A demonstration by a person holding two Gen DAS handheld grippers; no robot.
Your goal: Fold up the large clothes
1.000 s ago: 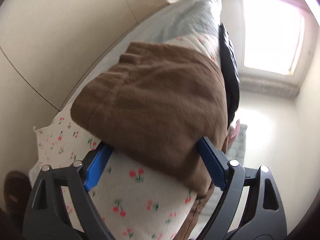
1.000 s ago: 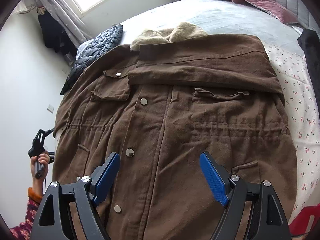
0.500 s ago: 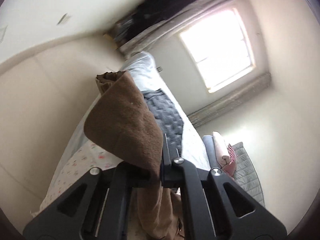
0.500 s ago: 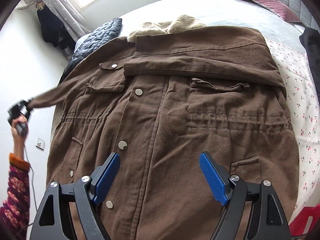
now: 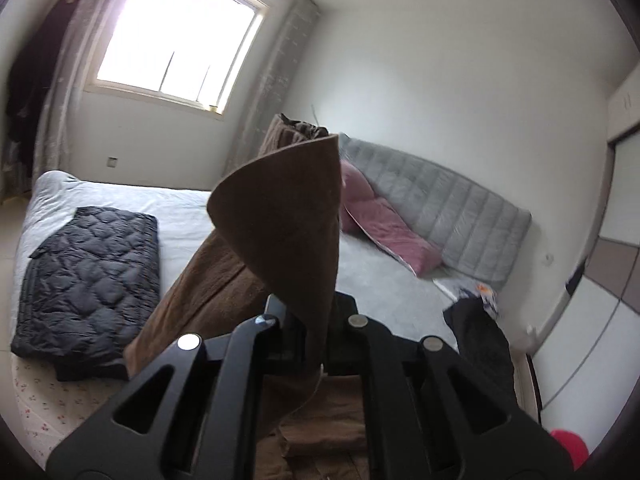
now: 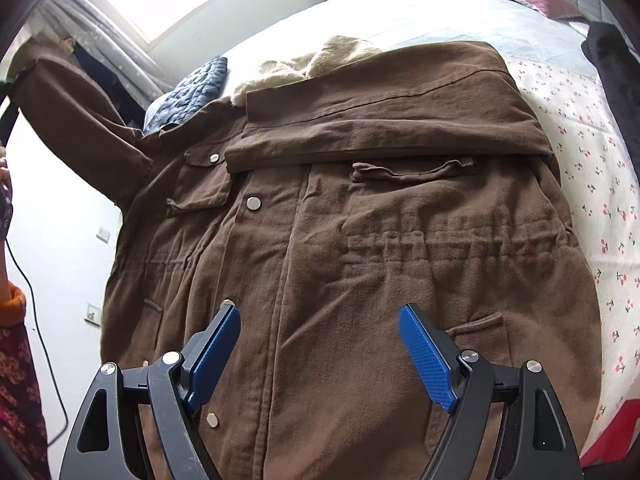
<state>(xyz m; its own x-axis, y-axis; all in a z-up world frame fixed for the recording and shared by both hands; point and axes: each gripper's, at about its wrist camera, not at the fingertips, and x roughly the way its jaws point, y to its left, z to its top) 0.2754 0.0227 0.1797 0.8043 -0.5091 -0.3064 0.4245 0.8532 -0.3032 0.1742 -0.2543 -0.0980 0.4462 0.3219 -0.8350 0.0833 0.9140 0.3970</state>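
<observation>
Left gripper (image 5: pixel 308 312) is clamped tight on the brown coat's sleeve (image 5: pixel 280 216), holding it up above the bed (image 5: pixel 180 212). Right gripper (image 6: pixel 320 344) hangs with its blue pads (image 6: pixel 426 356) spread wide over the brown coat (image 6: pixel 360 240), nothing between them. That coat lies front-up across the bed, its other sleeve folded over the chest.

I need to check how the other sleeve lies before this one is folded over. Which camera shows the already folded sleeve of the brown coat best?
The right wrist view: the folded sleeve lies flat across the brown coat chest, seen whole. The left wrist view shows none of it, only the raised sleeve clamped in the left gripper.
</observation>
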